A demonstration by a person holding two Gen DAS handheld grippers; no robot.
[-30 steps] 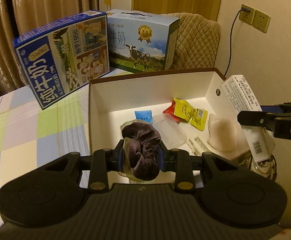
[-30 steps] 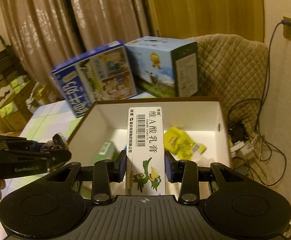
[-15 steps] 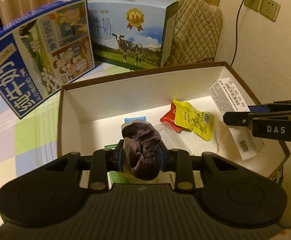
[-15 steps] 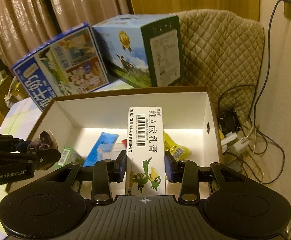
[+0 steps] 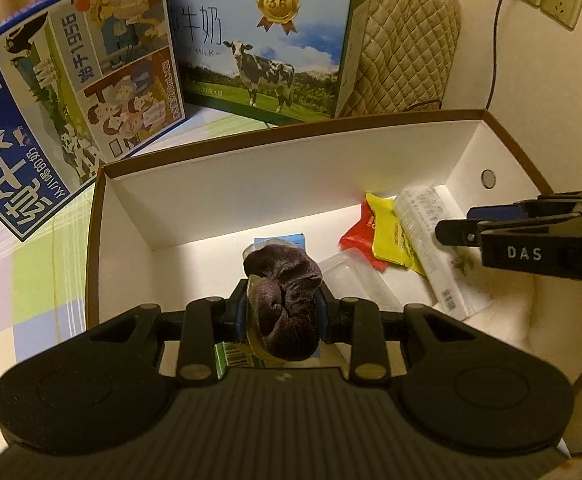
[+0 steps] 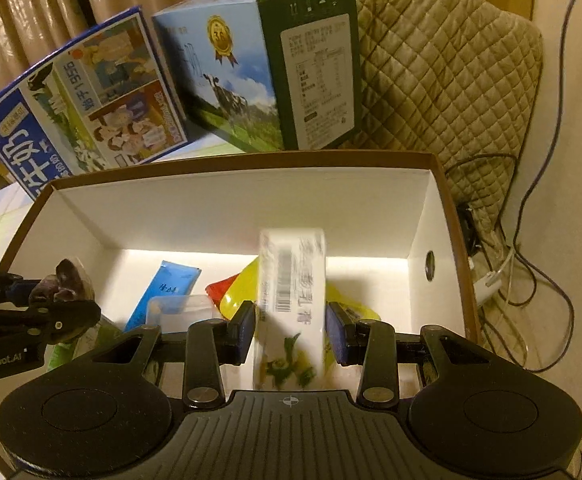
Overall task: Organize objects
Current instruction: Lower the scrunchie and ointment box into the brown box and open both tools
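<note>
Released since half a second ago, the white ointment carton (image 6: pixel 291 304) now sits blurred between the spread jaws of the right gripper (image 6: pixel 291 330), with a gap on each side; earlier those jaws pinched it. In the left wrist view the same carton lies tilted inside the open box (image 5: pixel 219 184), resting over a yellow sachet (image 5: pixel 387 236) and beside a red sachet (image 5: pixel 357 236), near the right wall. Both cameras have also come closer over the box.

Left gripper (image 5: pixel 281 316): clamped on a dark velvet scrunchie (image 5: pixel 287 300), held above the box floor at its near side.

Other contents noted on the box floor: a blue sachet (image 6: pixel 167 288), a clear plastic case (image 6: pixel 179 308) touching it, and a green-and-white carton (image 5: pixel 233 358) partly hidden under the left gripper.

Behind the box stand two milk cartons on the checked tablecloth (image 5: pixel 31 280): a blue milk carton (image 5: pixel 71 100) leaning, and a cow-print milk carton (image 5: pixel 267 40) upright. A quilted chair back (image 6: pixel 443 80) stands further back.
</note>
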